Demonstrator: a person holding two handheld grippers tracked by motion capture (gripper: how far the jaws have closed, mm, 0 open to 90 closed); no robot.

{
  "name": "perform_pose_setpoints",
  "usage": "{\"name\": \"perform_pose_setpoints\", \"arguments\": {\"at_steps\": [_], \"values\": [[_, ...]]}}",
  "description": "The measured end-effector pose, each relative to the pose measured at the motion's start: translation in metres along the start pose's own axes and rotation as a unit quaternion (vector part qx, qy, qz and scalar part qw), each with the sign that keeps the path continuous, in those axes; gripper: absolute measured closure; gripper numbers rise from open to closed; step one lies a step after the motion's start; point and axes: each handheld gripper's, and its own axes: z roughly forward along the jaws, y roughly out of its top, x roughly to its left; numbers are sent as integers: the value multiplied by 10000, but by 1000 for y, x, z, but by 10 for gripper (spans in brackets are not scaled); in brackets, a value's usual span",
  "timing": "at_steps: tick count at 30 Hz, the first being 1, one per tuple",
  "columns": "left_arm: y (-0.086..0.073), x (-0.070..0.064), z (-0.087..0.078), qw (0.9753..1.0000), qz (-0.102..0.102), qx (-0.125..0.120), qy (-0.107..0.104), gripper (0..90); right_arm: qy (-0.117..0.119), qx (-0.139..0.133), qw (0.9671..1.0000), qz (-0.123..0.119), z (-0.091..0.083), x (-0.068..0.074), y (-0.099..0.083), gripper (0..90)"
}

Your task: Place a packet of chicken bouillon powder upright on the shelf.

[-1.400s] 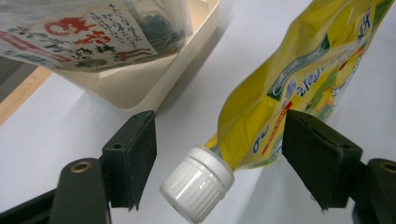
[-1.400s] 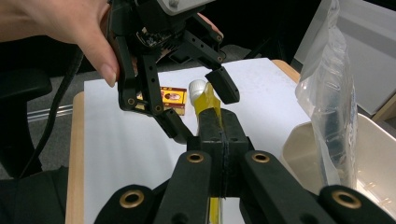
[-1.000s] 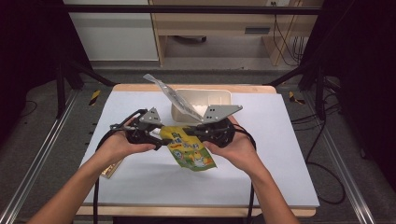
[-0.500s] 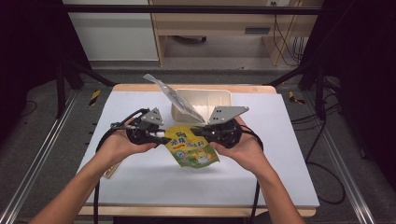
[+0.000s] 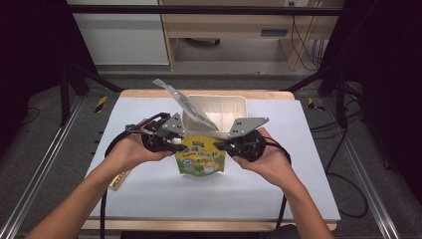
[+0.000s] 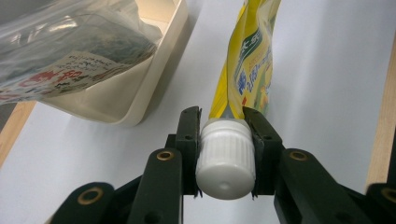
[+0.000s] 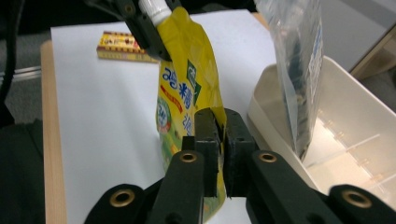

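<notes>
glossy yellow printed film pouch (image 5: 200, 158) with a ribbed white plastic cap (image 6: 226, 156), smooth and slightly shiny. matt black plastic left gripper (image 6: 225, 154) and right gripper (image 7: 219, 154), with brass-coloured metal rivets. smooth cream plastic bin (image 5: 234, 105). clear, crinkled glossy plastic bag (image 7: 299, 60). matt white desk (image 5: 278, 199) with a wood edge.

Yellow pouch (image 7: 187, 93) — blue Chinese print, not legible, clear bag's label (image 6: 70, 74) — red handwriting, unreadable

Clear plastic bag (image 6: 70, 51) cut off by frame's top and left edges; its label print too blurred to read.
</notes>
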Motion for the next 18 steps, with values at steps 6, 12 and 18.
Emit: {"name": "perform_pose_setpoints", "arguments": {"at_steps": [6, 12, 18], "values": [[2, -3, 2, 9999, 138, 71, 38, 696, -157, 458, 9983, -326, 6, 3, 2, 641], [1, -3, 2, 9998, 206, 22, 60, 696, -206, 711, 9953, -621, 10, 3, 13, 553], [3, -4, 1, 9997, 236, -5, 52, 696, -25, 995, 9928, -669, 23, -6, 23, 567]]}}
